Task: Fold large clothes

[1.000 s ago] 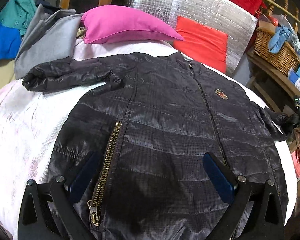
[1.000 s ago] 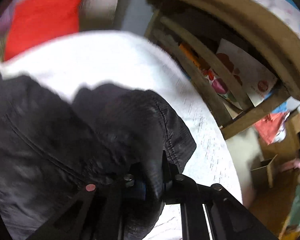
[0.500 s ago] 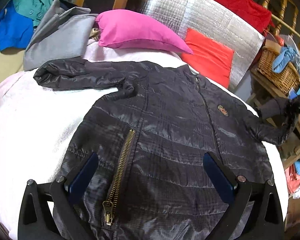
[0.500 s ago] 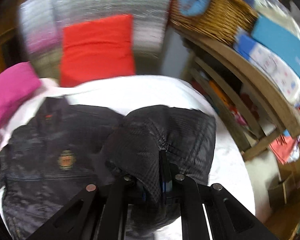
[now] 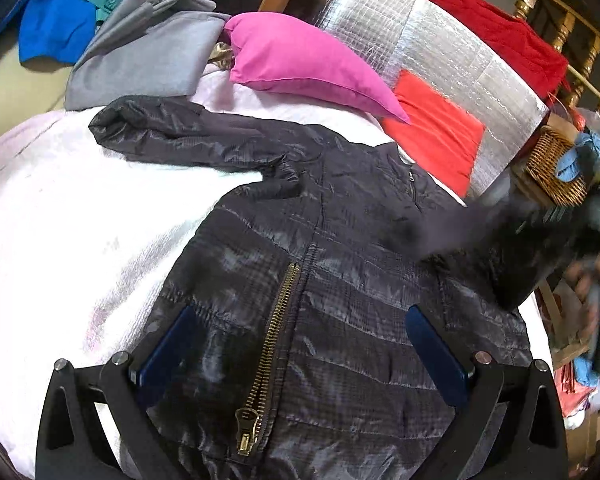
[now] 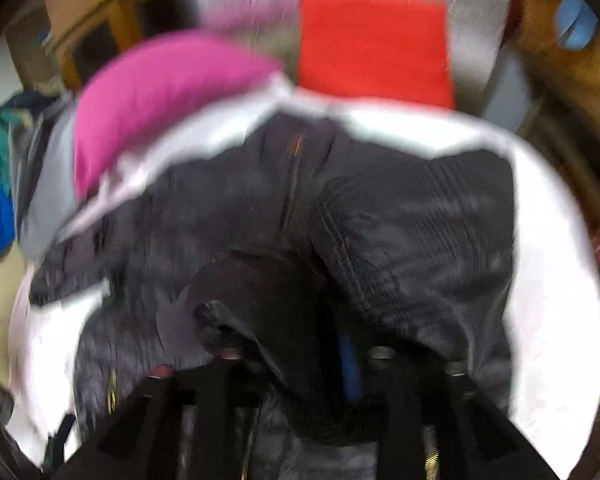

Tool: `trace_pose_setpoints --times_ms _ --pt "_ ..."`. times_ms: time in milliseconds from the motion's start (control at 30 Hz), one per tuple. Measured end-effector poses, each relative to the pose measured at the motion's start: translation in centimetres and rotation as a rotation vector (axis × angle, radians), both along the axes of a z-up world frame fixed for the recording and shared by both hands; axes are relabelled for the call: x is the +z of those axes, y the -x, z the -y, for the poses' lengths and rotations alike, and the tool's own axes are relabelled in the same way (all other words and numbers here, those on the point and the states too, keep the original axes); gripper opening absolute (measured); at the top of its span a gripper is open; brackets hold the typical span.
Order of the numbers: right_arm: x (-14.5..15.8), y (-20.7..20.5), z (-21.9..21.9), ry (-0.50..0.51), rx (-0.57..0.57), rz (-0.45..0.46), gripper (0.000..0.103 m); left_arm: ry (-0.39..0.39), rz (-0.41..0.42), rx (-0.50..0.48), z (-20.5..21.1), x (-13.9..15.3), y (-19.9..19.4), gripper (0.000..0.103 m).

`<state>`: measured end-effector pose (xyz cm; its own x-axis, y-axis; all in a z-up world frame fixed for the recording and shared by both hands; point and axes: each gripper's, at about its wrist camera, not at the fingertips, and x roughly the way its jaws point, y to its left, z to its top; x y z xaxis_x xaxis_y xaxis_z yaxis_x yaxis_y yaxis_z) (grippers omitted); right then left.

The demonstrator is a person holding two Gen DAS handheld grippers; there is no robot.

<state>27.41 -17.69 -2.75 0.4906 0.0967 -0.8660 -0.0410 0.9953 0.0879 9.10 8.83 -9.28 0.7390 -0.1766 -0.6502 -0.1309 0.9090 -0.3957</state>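
A black quilted jacket [image 5: 340, 288] lies front up on a white bed [image 5: 80, 240], brass pocket zipper [image 5: 272, 344] near me. Its left sleeve [image 5: 172, 136] stretches out to the left. My left gripper [image 5: 300, 352] is open, hovering over the jacket's lower hem, touching nothing. My right gripper [image 6: 320, 344] is shut on the jacket's right sleeve [image 6: 412, 240] and holds it lifted over the jacket body; it shows blurred at the right of the left wrist view [image 5: 540, 248].
A pink pillow [image 5: 308, 64], a red cushion [image 5: 436, 136] and a silver foil panel [image 5: 440, 48] stand at the head of the bed. Grey and blue clothes [image 5: 140, 56] pile at the far left. A wicker basket [image 5: 552, 164] sits on wooden shelves at the right.
My right gripper has carried the right sleeve up off the bed's edge and inward over the jacket body. My left gripper has drifted left over the hem, still open.
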Motion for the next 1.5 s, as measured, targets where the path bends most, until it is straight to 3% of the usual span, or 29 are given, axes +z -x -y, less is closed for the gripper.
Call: trace_pose_setpoints --times_ms 33,67,133,267,400,633,800,900,967,1033,1067,1133,1200,1267,1333,1400,1500 --pt "-1.7 0.1 -0.3 -0.002 0.013 -0.035 0.066 -0.004 -0.001 -0.003 0.2 0.0 -0.1 0.103" --pt "-2.8 0.4 -0.5 -0.006 0.020 -0.043 0.075 -0.018 -0.005 -0.012 0.6 -0.1 -0.2 0.103" --pt "-3.5 0.6 0.2 -0.040 0.018 -0.040 0.076 -0.040 -0.010 -0.032 1.3 -0.2 -0.3 0.103" --pt "-2.7 2.0 3.3 -0.208 -0.027 0.020 0.089 -0.029 -0.024 -0.059 1.9 -0.5 -0.5 0.103" --pt "-2.0 4.8 6.1 -0.417 -0.040 0.083 0.091 0.064 -0.045 -0.117 2.2 -0.4 -1.1 0.103" --pt "-4.7 9.4 10.9 -0.729 -0.133 0.095 0.091 0.395 -0.119 -0.266 5.3 1.4 -5.7 0.103" --pt "-6.4 11.7 13.4 -0.834 -0.186 0.116 0.091 0.462 -0.218 -0.267 9.0 -0.2 -11.5 0.103" --pt "-7.1 12.3 14.6 -0.857 -0.205 0.116 0.091 0.478 -0.298 -0.210 9.8 -2.3 -13.8 0.103" --pt "-7.6 12.5 15.6 -0.869 -0.223 0.108 0.091 0.466 -0.332 -0.158 10.0 -3.3 -15.0 0.082" --pt "-8.0 12.4 16.2 -0.876 -0.236 0.108 0.091 0.410 -0.368 -0.117 10.1 -3.6 -16.5 0.021" --pt "-8.1 12.5 16.5 -0.878 -0.240 0.108 0.091 0.402 -0.372 -0.111 9.8 -3.5 -16.9 0.011" --pt "-8.4 12.4 17.0 -0.883 -0.250 0.107 0.091 0.385 -0.329 -0.105 9.3 -2.3 -17.3 0.010" --pt "-8.8 12.3 17.7 -0.890 -0.258 0.104 0.091 0.278 -0.190 -0.093 8.4 1.5 -17.4 0.010" --pt "-8.9 12.1 18.6 -0.895 -0.265 0.101 0.091 0.222 -0.062 -0.062 7.0 4.9 -17.2 0.010" --pt "-8.9 11.1 19.1 -0.912 -0.279 0.111 0.091 0.122 0.082 0.017 5.1 8.5 -16.6 0.010" --pt "-8.9 9.9 19.3 -0.937 -0.285 0.116 0.091 0.073 0.108 0.047 4.1 9.0 -16.7 0.010" --pt "-9.3 7.7 19.2 -1.006 -0.299 0.096 0.091 0.022 0.065 0.047 3.6 7.1 -17.9 0.010"
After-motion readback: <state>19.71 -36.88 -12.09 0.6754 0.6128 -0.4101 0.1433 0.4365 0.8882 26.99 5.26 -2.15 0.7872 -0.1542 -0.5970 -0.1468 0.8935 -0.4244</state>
